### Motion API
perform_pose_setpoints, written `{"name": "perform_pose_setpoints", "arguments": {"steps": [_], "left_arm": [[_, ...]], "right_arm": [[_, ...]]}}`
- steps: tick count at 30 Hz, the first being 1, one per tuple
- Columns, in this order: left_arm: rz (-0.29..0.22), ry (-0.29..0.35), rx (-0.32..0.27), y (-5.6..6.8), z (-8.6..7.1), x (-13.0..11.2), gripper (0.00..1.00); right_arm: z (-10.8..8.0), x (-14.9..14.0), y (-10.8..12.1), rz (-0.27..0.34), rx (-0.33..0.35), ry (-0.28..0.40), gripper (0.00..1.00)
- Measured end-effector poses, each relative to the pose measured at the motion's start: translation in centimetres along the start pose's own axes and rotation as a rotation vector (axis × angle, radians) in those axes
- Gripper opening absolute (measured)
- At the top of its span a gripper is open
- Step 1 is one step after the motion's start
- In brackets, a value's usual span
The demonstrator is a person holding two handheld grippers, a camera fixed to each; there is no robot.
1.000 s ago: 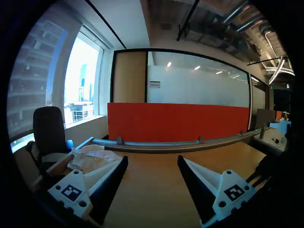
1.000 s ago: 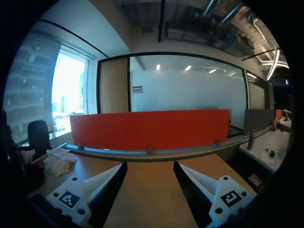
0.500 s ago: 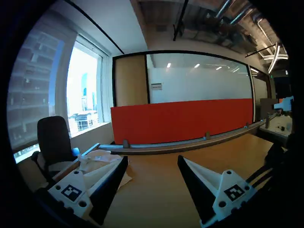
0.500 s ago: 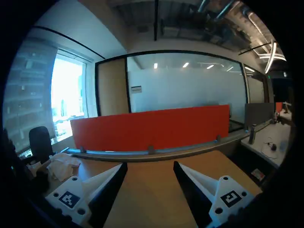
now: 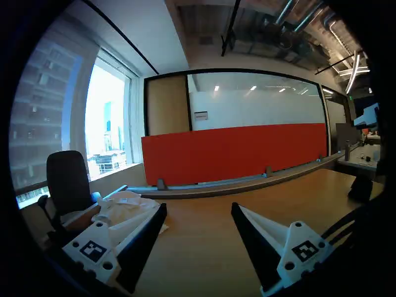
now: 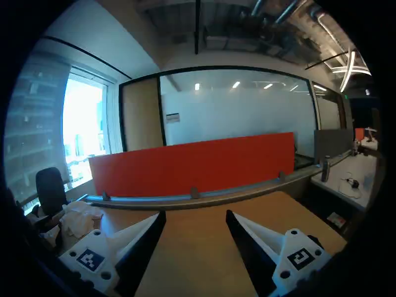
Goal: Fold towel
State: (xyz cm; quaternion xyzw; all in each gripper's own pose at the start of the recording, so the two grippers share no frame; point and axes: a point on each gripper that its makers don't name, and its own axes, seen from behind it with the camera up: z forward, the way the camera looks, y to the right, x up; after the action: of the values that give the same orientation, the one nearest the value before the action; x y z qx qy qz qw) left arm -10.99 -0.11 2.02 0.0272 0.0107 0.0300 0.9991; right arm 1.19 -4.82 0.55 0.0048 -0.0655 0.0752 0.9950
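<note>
Two tools [image 5: 198,205] [image 6: 195,212], one crumpled towel [image 5: 126,208]

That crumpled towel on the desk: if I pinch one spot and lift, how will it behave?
The towel lies bunched in soft folds, so it probably hangs limp and unravels when lifted. It looks thin and light, so a push would likely slide it across the smooth desk.

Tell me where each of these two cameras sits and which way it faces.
Left gripper view: on the left gripper, low over the desk, facing the orange divider; its open fingers show, the towel behind one.
Right gripper view: on the right gripper, same heading; open fingers show.
Shared: desk, orange divider, towel, chair.
</note>
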Motion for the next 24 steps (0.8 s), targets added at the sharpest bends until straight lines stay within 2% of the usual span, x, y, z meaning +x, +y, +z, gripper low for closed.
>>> {"name": "perform_pose_setpoints", "arguments": {"steps": [12,17,24], "left_arm": [[-0.058,0.035,-0.001,-0.4,-0.4,-4.2,0.97],[-0.069,0.047,0.010,-0.8,-0.5,-5.8,0.97],[-0.076,0.062,0.008,-0.5,-0.5,-7.3,0.97]], "right_arm": [[-0.7,-2.8,0.0,-0.017,-0.011,0.023,0.94],[-0.6,-3.8,-0.4,-0.033,-0.003,0.026,0.94],[-0.4,-4.9,-0.7,-0.040,0.003,0.030,0.94]]}}
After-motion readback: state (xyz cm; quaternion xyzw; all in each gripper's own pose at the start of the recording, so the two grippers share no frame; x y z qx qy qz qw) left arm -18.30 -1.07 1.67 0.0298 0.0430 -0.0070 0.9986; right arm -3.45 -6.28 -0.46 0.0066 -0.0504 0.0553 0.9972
